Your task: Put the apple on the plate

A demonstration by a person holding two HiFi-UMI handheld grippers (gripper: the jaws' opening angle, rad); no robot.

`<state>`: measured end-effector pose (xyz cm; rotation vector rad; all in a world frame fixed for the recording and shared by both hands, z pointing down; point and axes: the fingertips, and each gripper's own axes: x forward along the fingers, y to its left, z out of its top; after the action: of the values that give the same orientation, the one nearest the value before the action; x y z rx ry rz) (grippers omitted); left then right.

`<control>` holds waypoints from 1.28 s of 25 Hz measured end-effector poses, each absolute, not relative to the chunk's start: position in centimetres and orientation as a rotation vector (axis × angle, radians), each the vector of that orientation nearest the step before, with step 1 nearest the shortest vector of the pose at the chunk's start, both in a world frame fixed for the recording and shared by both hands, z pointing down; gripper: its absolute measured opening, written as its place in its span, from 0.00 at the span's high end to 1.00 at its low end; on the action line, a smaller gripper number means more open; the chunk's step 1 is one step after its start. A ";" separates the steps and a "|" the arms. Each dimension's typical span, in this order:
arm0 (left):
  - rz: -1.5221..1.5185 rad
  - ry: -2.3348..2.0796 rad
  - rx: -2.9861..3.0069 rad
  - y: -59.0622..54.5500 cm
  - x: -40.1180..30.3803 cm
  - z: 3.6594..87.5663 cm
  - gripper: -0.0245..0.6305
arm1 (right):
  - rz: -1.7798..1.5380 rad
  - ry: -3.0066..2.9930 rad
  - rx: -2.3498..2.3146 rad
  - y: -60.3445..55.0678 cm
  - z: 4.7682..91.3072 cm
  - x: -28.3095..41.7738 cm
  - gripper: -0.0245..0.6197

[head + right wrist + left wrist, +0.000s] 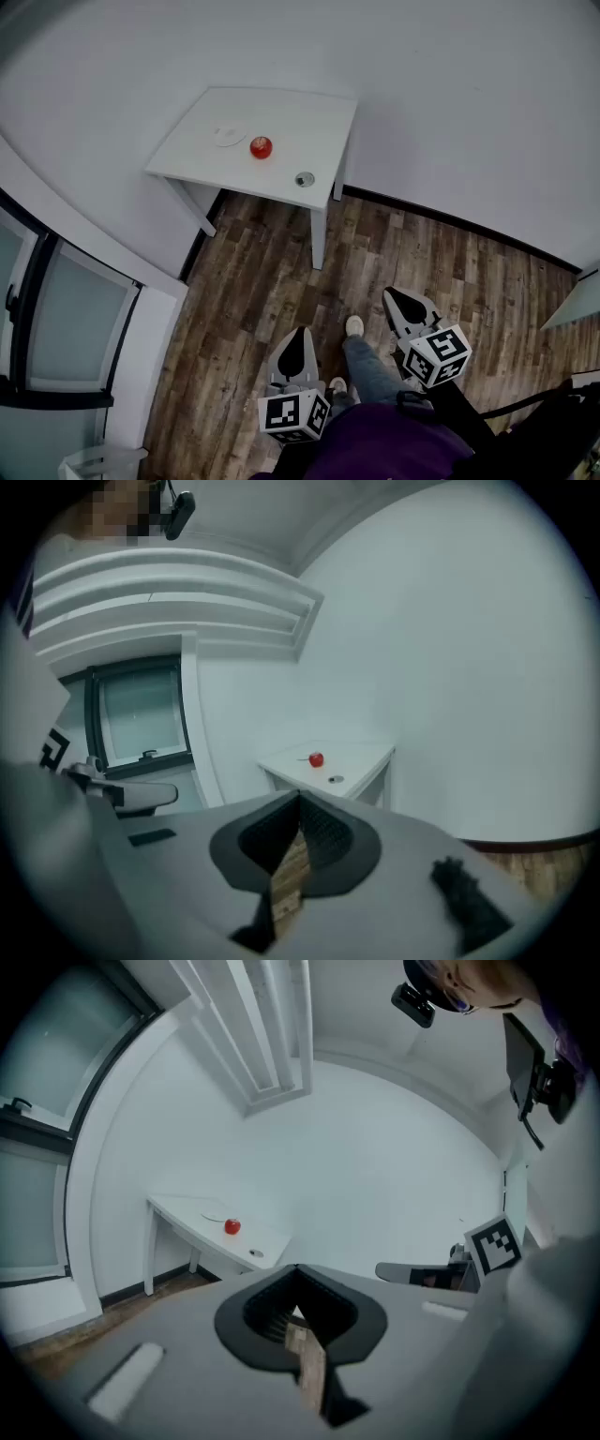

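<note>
A red apple (261,147) lies on a small white table (309,112) across the room, just right of a flat white plate (228,137). Both grippers are held low over the wooden floor, far short of the table. My left gripper (299,332) is shut, tips together and nothing between them. My right gripper (395,294) is also shut and empty. In the left gripper view the apple (232,1227) sits beyond the closed left gripper (298,1269), with the plate (214,1215) behind it. The right gripper view shows the apple (316,759) far past the closed right gripper (300,797).
A small round grey object (304,179) lies near the table's front right corner. White walls meet behind the table. A window (56,328) with a dark frame runs along the left. The person's legs and shoes (354,326) stand between the grippers.
</note>
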<state>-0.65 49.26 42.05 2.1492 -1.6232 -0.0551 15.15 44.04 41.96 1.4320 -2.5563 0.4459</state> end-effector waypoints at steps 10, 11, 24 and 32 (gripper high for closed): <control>-0.044 -1.689 2.109 40.8 -0.8 42.6 0.95 | 0.442 -2.580 1.347 34.7 42.0 14.8 0.95; -0.047 -1.697 2.103 39.8 -0.7 42.5 0.95 | 0.442 -2.581 1.333 33.6 42.0 14.9 0.95; -0.042 -1.754 2.100 26.9 3.2 41.9 0.95 | 0.429 -2.630 1.220 20.6 42.1 17.6 0.95; -0.022 -1.760 2.086 23.4 5.3 42.5 0.95 | 0.467 -2.644 1.182 17.0 43.2 18.7 0.95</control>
<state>5.30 23.44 42.45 2.0861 -1.7595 -0.0222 18.72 16.97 43.16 1.1818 -2.6444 0.4671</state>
